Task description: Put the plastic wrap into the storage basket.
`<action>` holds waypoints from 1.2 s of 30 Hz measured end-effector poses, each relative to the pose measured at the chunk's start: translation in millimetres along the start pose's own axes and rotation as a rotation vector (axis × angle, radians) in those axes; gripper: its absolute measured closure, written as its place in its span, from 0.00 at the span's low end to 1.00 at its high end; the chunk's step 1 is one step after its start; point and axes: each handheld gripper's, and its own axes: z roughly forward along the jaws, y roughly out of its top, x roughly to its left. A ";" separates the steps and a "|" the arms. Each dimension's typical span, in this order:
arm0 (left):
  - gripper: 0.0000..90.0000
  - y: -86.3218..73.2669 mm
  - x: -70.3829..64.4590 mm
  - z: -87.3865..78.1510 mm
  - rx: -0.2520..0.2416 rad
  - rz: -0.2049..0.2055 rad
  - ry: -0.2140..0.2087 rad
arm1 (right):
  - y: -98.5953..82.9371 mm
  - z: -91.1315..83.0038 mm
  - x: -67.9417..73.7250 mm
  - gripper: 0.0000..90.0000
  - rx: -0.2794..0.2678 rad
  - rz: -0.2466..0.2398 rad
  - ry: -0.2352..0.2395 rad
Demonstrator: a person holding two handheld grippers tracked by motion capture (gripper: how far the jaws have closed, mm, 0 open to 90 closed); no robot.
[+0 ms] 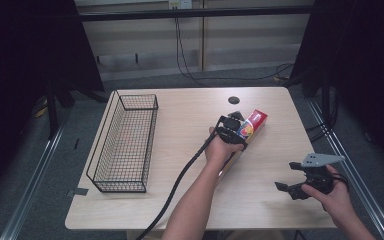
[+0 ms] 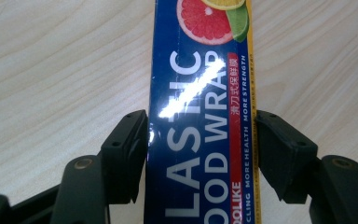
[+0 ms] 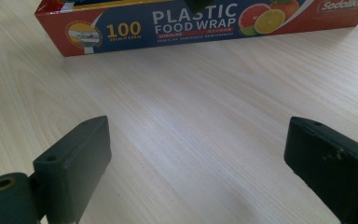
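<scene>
Cardboard, glossy, long and narrow: the plastic wrap box (image 1: 250, 127) lies flat on the pale wood-grain worktop (image 1: 190, 130), well to the right of the wire basket (image 1: 125, 145), its long axis running diagonally away from the person; blue and red print, citrus picture, glare streak across the lettering in the left gripper view; box (image 2: 200, 112) runs straight up between the left tongs (image 2: 200, 154), one black block pad on each long side, both at or nearly at the cardboard, so clenched across the box's short width or a hair from it; cannot tell from the pads alone whether it is squeezed hard; left tongs (image 1: 232, 129) sit over the box's middle part, so the left hand is clearly the nearer one; right tongs (image 1: 300, 182) are released, spread wide over bare worktop, nothing between them, well apart from the box on the side away from the basket; right gripper view has the box (image 3: 205, 21) broadside ahead; basket is black thin-wire mesh, rectangular, empty by the look of it; likely next move is a lift by the left.
</scene>
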 end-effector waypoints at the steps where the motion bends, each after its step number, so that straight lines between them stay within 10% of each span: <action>1: 0.41 0.2 0.4 1.1 0.012 0.010 0.005 | -0.1 0.1 -0.1 0.08 0.000 -0.001 0.000; 36: 0.50 -2.6 19.6 -46.8 0.093 -0.040 0.105 | 2.1 1.0 -0.6 0.08 -0.008 -0.002 0.009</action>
